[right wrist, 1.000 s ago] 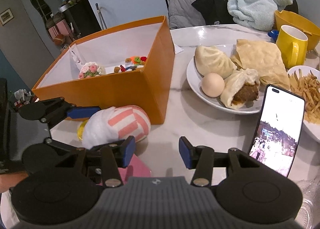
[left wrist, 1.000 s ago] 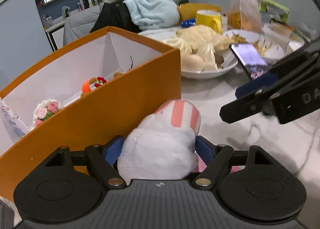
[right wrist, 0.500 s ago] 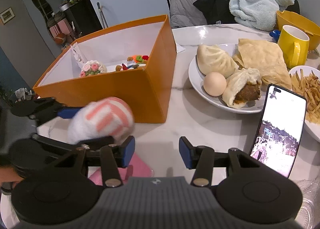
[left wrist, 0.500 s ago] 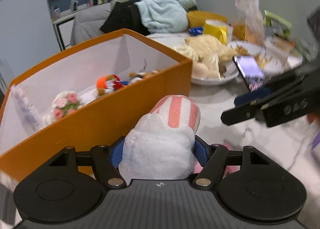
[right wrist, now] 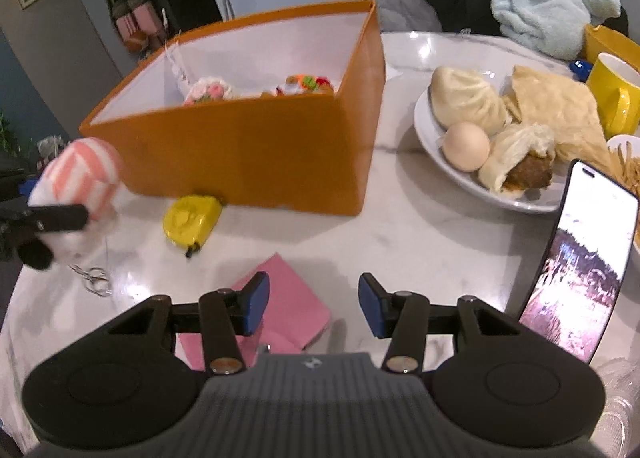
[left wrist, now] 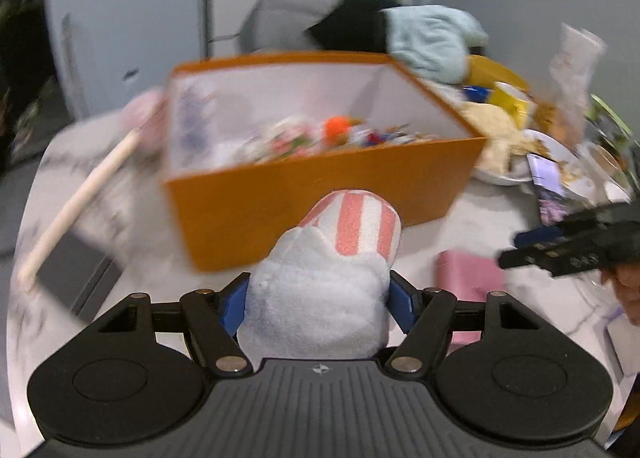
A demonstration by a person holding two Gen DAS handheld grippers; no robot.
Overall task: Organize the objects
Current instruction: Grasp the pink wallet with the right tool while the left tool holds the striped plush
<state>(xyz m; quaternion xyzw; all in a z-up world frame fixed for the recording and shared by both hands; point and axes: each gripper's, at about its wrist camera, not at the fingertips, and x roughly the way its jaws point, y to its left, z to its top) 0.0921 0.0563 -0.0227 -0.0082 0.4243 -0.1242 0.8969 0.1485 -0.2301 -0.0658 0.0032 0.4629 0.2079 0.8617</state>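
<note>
Left wrist view: left gripper (left wrist: 318, 304), blue pads clamped on a white plush toy (left wrist: 332, 274) with pink-striped end, held above the marble table (left wrist: 460, 226) in front of the orange box (left wrist: 320, 198); small toys lie blurred inside. Right gripper (left wrist: 568, 246) at right edge. Right wrist view: right gripper (right wrist: 314, 306), jaws wide apart and holding nothing, over a pink napkin (right wrist: 288, 306); yellow tape measure (right wrist: 192, 220) beside the orange box (right wrist: 248, 154); plush toy (right wrist: 78, 188) at left; phone (right wrist: 580, 262) upright at right; plate of buns (right wrist: 444, 162) behind.

Box (right wrist: 256, 154) centre table; tape measure (right wrist: 192, 220) before it; plate (right wrist: 436, 162) right; phone (right wrist: 580, 262) nearer right.
</note>
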